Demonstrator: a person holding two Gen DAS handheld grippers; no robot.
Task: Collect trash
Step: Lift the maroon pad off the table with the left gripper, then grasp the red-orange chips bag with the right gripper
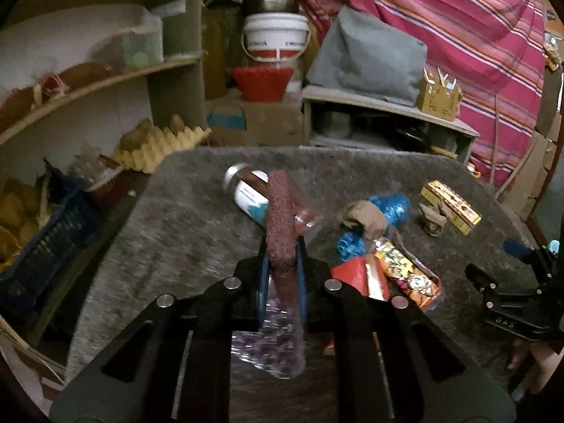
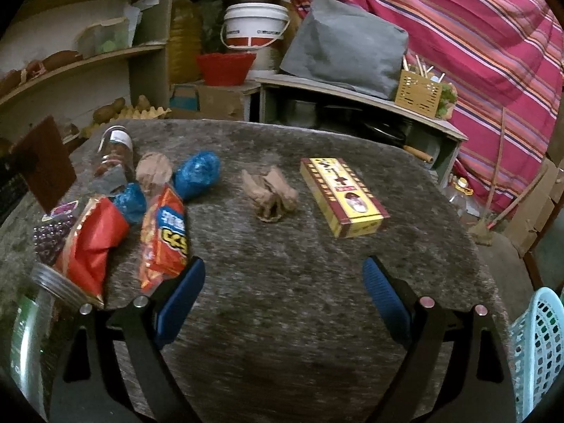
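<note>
2 tongs: my left gripper [image 1: 282, 257] pinches a light, crinkly plastic wrapper [image 1: 281, 222] mid-length; right gripper [image 2: 283, 282] spread, I'd take the stiff box [image 2: 343, 195] across its narrow sides.

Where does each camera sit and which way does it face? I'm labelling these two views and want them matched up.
Left wrist: on the left gripper, facing forward over the grey table; its fingers are shut on a purple plastic wrapper. The right gripper shows at the right edge.
Right wrist: on the right gripper, fingers open above the table, facing the yellow box and crumpled brown paper.
Shared: yellow box, blue bags, orange snack wrapper, white bucket.
</note>
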